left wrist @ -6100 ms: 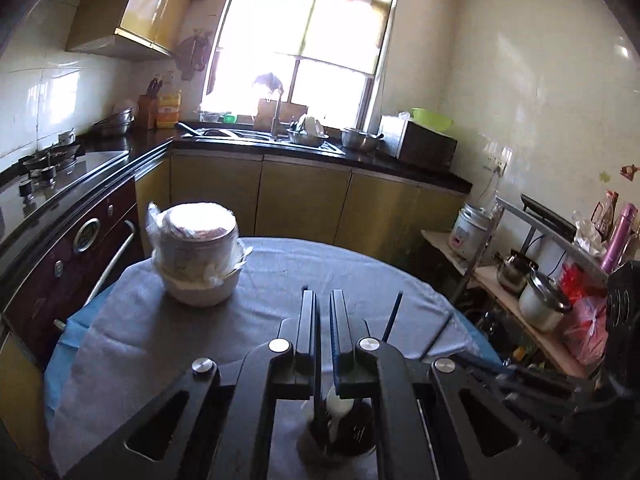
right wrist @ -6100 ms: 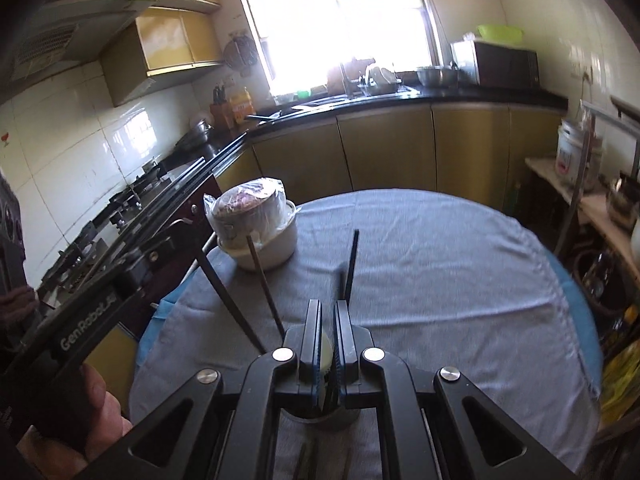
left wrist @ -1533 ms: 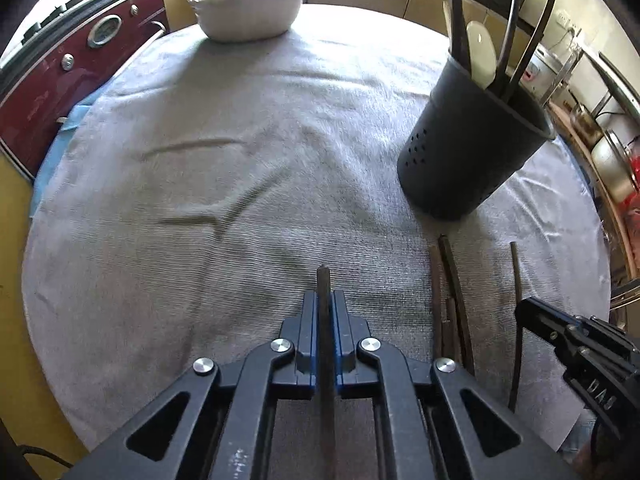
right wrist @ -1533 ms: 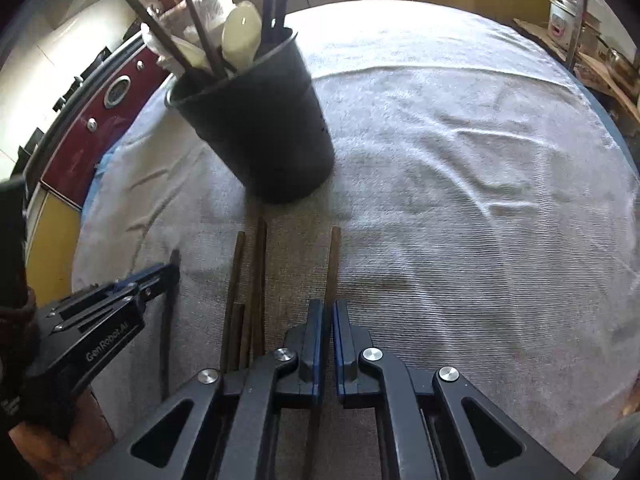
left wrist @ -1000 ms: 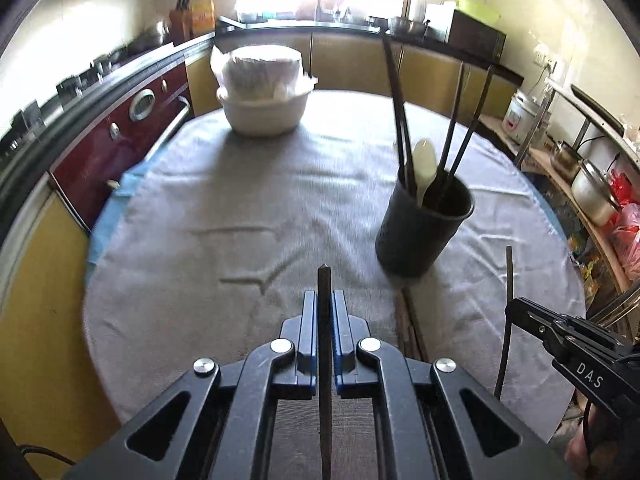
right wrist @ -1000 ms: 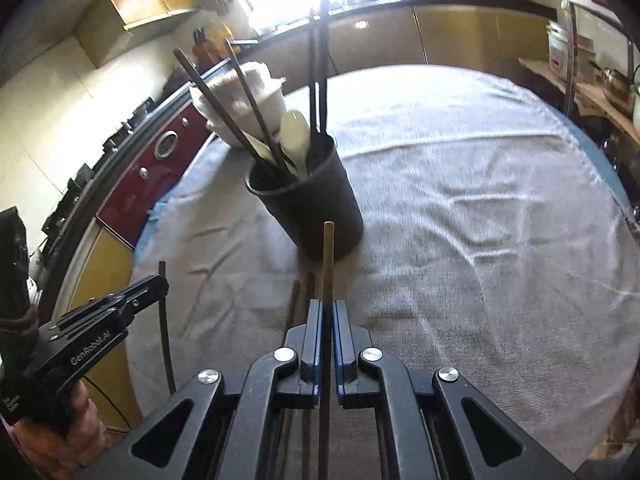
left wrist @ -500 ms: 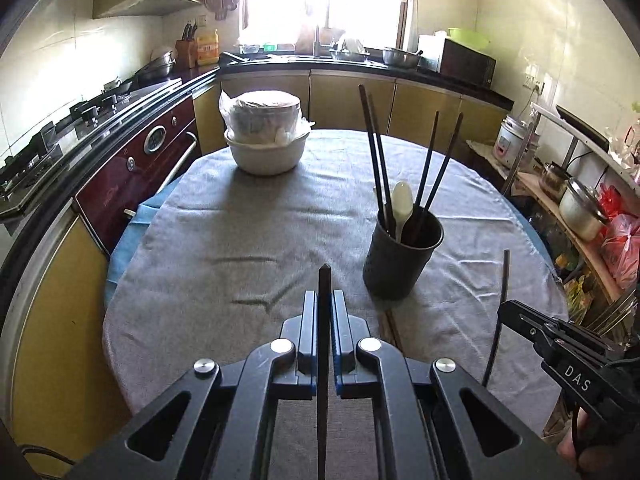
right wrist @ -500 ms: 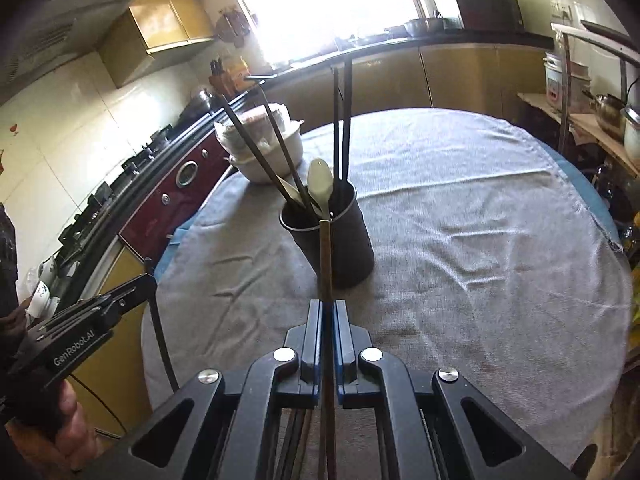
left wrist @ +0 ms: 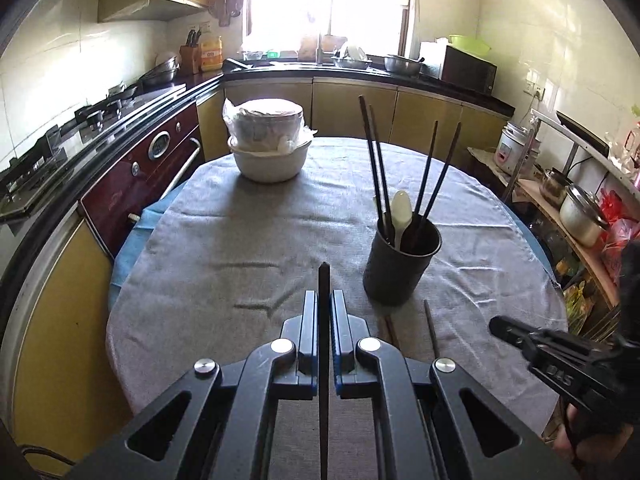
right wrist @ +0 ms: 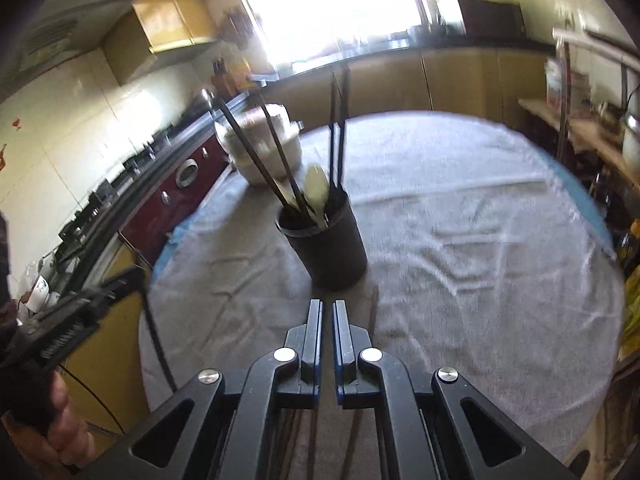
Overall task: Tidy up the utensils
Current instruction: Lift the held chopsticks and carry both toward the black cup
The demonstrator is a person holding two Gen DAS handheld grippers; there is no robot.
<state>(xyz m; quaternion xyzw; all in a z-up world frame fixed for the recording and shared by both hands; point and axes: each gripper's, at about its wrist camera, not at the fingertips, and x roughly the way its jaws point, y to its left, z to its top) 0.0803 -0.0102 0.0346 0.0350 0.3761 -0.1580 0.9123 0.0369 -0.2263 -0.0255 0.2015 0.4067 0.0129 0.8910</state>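
A black utensil holder (left wrist: 401, 268) stands on the grey-clothed round table (left wrist: 240, 248), with several dark chopsticks and a white spoon (left wrist: 401, 210) in it. My left gripper (left wrist: 324, 300) is shut on a dark chopstick (left wrist: 323, 344), held above the table to the left of the holder. It shows at the left of the right wrist view (right wrist: 132, 276). My right gripper (right wrist: 327, 308) is nearly closed with nothing between its fingers, just in front of the holder (right wrist: 328, 248). Loose chopsticks (left wrist: 431, 328) lie on the cloth before the holder.
A white bowl with a wrapped container on it (left wrist: 269, 148) sits at the table's far side. A stove and red oven (left wrist: 152, 160) run along the left. Shelves with pots (left wrist: 576, 208) stand at the right.
The chopstick that my right gripper held is gone from its fingers; one lies on the cloth by the holder. The right gripper has dropped lower. The left gripper keeps its chopstick.
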